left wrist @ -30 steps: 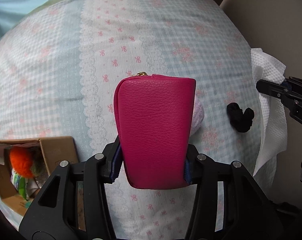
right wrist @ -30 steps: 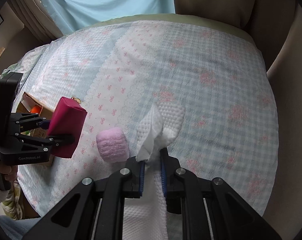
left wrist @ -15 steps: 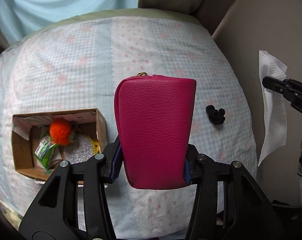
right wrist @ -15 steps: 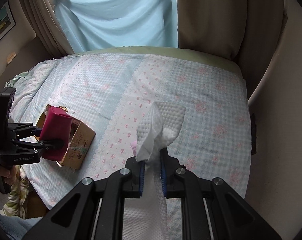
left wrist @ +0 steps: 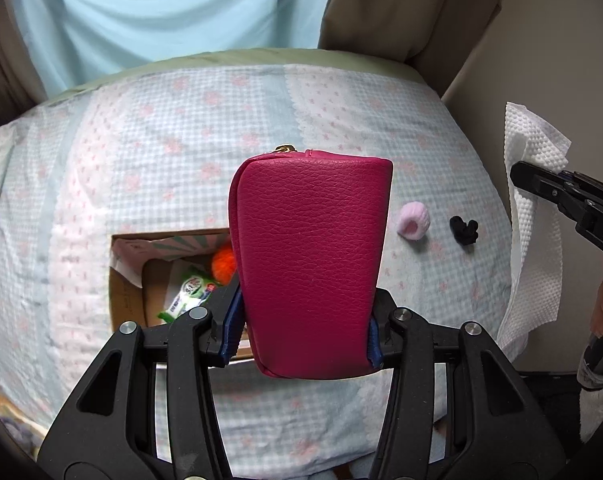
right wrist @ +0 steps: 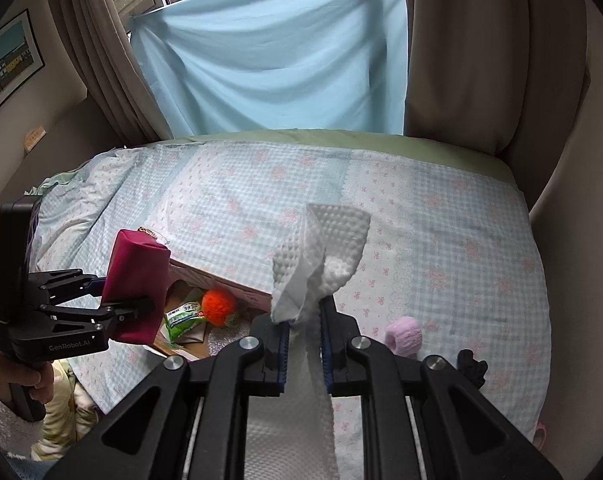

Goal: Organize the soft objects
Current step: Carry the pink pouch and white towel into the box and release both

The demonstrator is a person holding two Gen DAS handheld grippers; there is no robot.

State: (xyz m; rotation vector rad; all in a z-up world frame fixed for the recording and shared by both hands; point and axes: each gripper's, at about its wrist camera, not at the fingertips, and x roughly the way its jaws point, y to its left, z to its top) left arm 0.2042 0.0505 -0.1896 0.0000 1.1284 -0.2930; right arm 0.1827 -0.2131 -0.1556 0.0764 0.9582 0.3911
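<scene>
Soft objects lie on a bed [left wrist: 173,152] with a checked blue and pink cover, and two of them are in the grippers.

From the left wrist camera, the left gripper [left wrist: 305,332] has its jaws closed on a magenta pouch [left wrist: 311,264], which stands upright between them with a small gold zipper pull at the top. Behind the pouch, on the bed, sits an open cardboard box [left wrist: 127,280]; inside it an orange pompom [left wrist: 223,266] and a green and white packet [left wrist: 187,296] are visible. To the right of the pouch a pink knitted roll [left wrist: 413,222] rests on the cover, and just beside it a small black fabric piece [left wrist: 464,230]. At the right edge the right gripper [left wrist: 541,186] holds a white paper towel [left wrist: 535,248] that hangs down.

From the right wrist camera, the right gripper [right wrist: 304,330] has its jaws closed on the white paper towel [right wrist: 325,256], whose upper part rises above them. The left gripper [right wrist: 135,300] holds the magenta pouch [right wrist: 137,284] above the near left part of the cardboard box [right wrist: 221,284]. The orange pompom [right wrist: 219,306] and the packet [right wrist: 185,316] lie in the box. The pink knitted roll [right wrist: 403,336] and the black fabric piece [right wrist: 471,366] lie on the bed [right wrist: 441,220] to the right.
</scene>
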